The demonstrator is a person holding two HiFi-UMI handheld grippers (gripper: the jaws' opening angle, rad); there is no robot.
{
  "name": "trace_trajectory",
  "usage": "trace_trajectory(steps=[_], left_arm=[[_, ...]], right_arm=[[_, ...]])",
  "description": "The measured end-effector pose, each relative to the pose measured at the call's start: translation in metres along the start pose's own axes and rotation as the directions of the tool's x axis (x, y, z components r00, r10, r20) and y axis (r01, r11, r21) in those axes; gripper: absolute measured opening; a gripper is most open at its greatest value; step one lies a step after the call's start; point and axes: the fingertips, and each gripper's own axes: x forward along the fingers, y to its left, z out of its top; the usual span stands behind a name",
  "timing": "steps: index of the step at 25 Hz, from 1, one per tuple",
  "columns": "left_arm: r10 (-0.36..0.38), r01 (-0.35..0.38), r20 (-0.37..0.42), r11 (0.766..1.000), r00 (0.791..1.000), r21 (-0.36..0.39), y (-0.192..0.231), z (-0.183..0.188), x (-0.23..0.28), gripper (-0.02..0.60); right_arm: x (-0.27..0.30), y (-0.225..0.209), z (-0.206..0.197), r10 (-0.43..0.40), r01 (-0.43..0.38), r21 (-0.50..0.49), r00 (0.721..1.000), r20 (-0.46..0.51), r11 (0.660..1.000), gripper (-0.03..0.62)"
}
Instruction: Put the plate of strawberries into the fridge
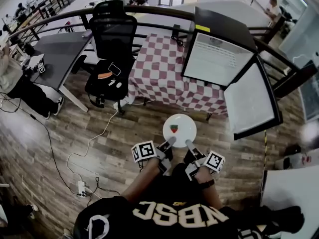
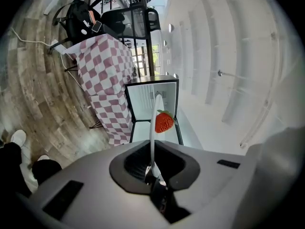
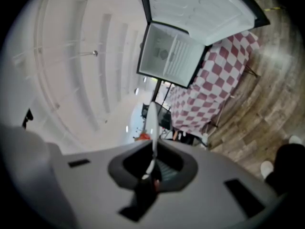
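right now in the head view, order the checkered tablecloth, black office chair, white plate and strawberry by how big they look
1. checkered tablecloth, the widest spread
2. black office chair, somewhat smaller
3. white plate, nearer the camera yet clearly smaller
4. strawberry, smallest by far

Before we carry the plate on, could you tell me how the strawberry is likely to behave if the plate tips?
The strawberry lies loose on the smooth plate, so it would probably slide or roll if the plate tilts. The plate seems rigid: the left gripper and right gripper pinch only its rim, yet it looks level.
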Motion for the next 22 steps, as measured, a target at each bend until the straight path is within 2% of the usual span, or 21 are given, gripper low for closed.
trace_trajectory(steps=[5, 9, 16, 22], left_arm=[[-0.011, 0.01, -0.024, 0.998, 1.0, -0.054, 0.009, 0.003, 0.012, 0.037], [-0.011, 0.01, -0.046, 0.999, 0.999, -0.032, 0.009, 0.022, 0.044, 0.037], [-0.029, 0.029, -0.033, 1.0, 0.999, -0.012, -0.009, 0.069, 0.137, 0.038], [-0.036, 0.036, -0.011, 0.998, 0.999, 0.059, -0.044, 0.122, 0.216, 0.038]], right_arm=[[0.008, -0.006, 0.013, -0.031, 0.032, -0.023, 0.999, 0.005, 0.999, 0.035], [0.023, -0.019, 0.042, -0.044, 0.044, 0.007, 0.999, 0.018, 0.999, 0.035], [0.068, -0.025, 0.145, 0.031, -0.031, 0.005, 0.998, 0.047, 1.0, 0.035], [0.112, -0.007, 0.235, 0.107, -0.106, -0.026, 0.993, 0.041, 0.994, 0.035]])
